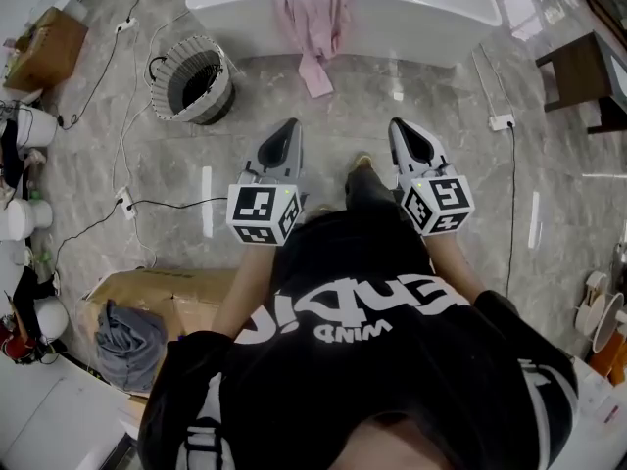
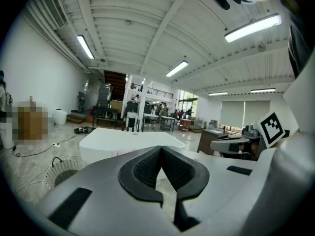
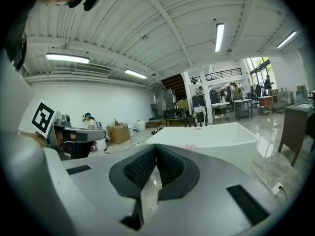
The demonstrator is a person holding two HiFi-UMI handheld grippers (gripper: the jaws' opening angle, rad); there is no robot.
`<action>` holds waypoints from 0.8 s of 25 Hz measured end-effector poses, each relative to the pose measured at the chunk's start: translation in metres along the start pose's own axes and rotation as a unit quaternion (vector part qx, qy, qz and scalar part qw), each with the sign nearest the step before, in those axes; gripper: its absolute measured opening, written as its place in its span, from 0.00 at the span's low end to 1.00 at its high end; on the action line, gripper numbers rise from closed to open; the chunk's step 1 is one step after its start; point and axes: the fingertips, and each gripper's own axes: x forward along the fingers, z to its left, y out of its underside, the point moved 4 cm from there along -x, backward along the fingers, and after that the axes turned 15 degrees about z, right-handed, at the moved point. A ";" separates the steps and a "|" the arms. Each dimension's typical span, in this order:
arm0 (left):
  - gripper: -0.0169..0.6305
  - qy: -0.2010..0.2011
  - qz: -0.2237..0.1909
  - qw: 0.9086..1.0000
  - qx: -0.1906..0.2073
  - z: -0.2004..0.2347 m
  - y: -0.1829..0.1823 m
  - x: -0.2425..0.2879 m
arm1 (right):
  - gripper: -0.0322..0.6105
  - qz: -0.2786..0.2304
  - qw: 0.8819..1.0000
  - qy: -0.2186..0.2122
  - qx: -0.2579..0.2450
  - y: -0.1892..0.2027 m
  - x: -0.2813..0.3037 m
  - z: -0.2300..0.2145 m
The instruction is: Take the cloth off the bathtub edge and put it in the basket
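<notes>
A pink cloth [image 1: 315,23] hangs over the near edge of the white bathtub [image 1: 421,13] at the top of the head view, its end touching the floor. A round woven basket [image 1: 194,81] stands on the floor left of the tub. My left gripper [image 1: 289,126] and right gripper [image 1: 401,126] are held side by side above the floor, short of the tub, both shut and holding nothing. In the left gripper view the left gripper [image 2: 159,148] points at the bathtub [image 2: 123,144], with the basket [image 2: 61,173] low at the left. In the right gripper view the right gripper [image 3: 156,146] points at the bathtub [image 3: 216,136], and a bit of pink cloth [image 3: 189,146] shows on its edge.
Cables [image 1: 127,135] and a power strip [image 1: 502,121] lie on the marble floor. A dark stool [image 1: 578,71] stands at the right, a cardboard box [image 1: 157,297] with grey cloth at the lower left, white pots [image 1: 20,218] along the left edge. People stand in the background of the gripper views.
</notes>
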 end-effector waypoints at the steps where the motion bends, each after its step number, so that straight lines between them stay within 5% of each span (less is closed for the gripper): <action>1: 0.04 0.002 -0.001 1.000 0.001 0.004 -0.001 0.003 | 0.07 -0.002 1.000 0.002 0.000 -0.002 0.003 0.000; 20: 0.05 -0.007 -0.006 1.000 -0.018 0.112 -0.061 0.130 | 0.07 -0.003 1.000 -0.023 -0.010 -0.078 0.164 -0.050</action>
